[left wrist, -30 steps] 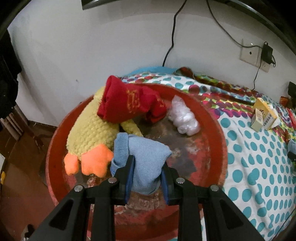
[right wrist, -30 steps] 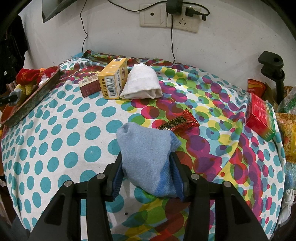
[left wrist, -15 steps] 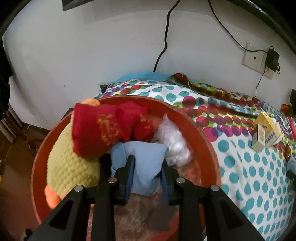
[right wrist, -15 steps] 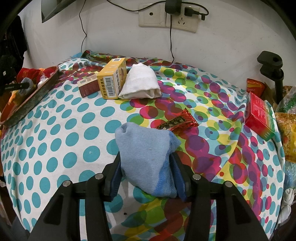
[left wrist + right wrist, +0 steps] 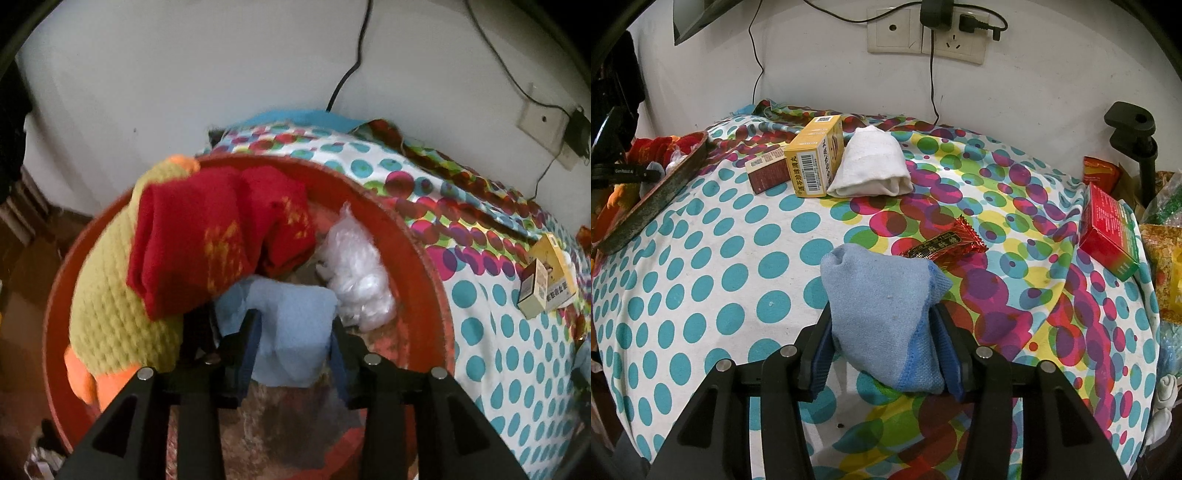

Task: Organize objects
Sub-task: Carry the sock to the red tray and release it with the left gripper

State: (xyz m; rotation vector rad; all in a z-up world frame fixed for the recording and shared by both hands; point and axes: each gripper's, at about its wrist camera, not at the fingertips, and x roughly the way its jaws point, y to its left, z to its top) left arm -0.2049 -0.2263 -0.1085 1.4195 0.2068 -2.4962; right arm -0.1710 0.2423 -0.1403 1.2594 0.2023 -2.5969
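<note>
1. Left wrist view: left tool over the round red metal tray, jaws just opened wider, standing loosely either side of a folded light-blue sock inside the tray. Beside it, a red knitted sock draped on a yellow crocheted duck toy, and a crumpled clear plastic bag.

2. Right wrist view: right tool clamped on a second light-blue folded sock, resting on the polka-dot cloth-covered surface. Farther back, a yellow cardboard box, a rolled white sock, a red foil sachet.
</note>
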